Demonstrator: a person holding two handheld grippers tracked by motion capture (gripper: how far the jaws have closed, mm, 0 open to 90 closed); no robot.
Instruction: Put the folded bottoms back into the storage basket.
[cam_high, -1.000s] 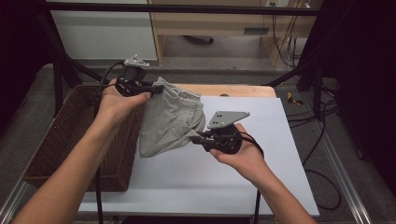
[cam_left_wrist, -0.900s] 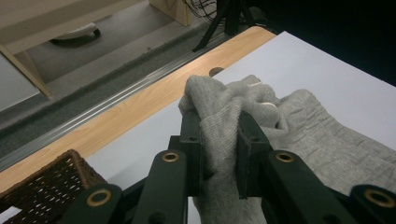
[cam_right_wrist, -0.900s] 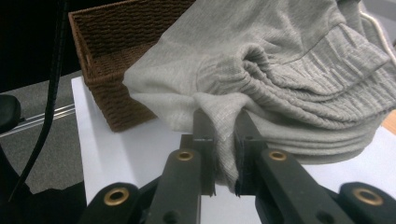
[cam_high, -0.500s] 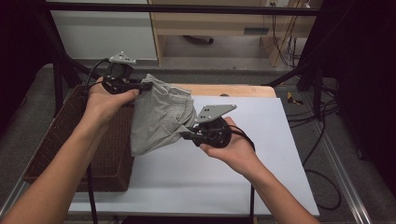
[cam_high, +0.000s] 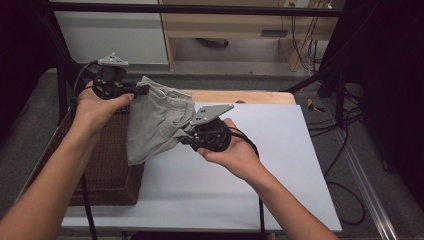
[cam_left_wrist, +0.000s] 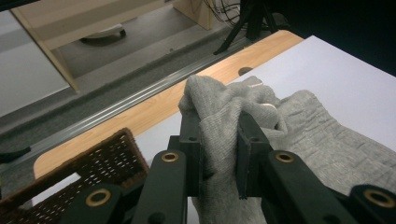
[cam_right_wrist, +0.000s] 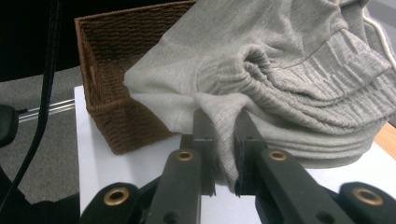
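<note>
Above white table (cam_high: 260, 170) and wicker basket (cam_high: 107, 165), left tongs (cam_high: 140, 91) and right tongs (cam_high: 184, 140) both clamp grey garment (cam_high: 155, 122)

a grey knit garment (cam_high: 157, 122), soft and ribbed, with a gathered elastic band and a pale drawstring showing in the right gripper view (cam_right_wrist: 299, 74). it hangs in the air, bunched and creased, stretched between two held spots: one fold at its upper edge (cam_left_wrist: 219, 121) and one at the ribbed band lower down. the loose end droops down over the rim of the brown wicker basket (cam_high: 107, 165) and the white counter (cam_high: 280, 150). the cloth looks dry and clean; whether it is shorts or trousers cannot be told.
</note>
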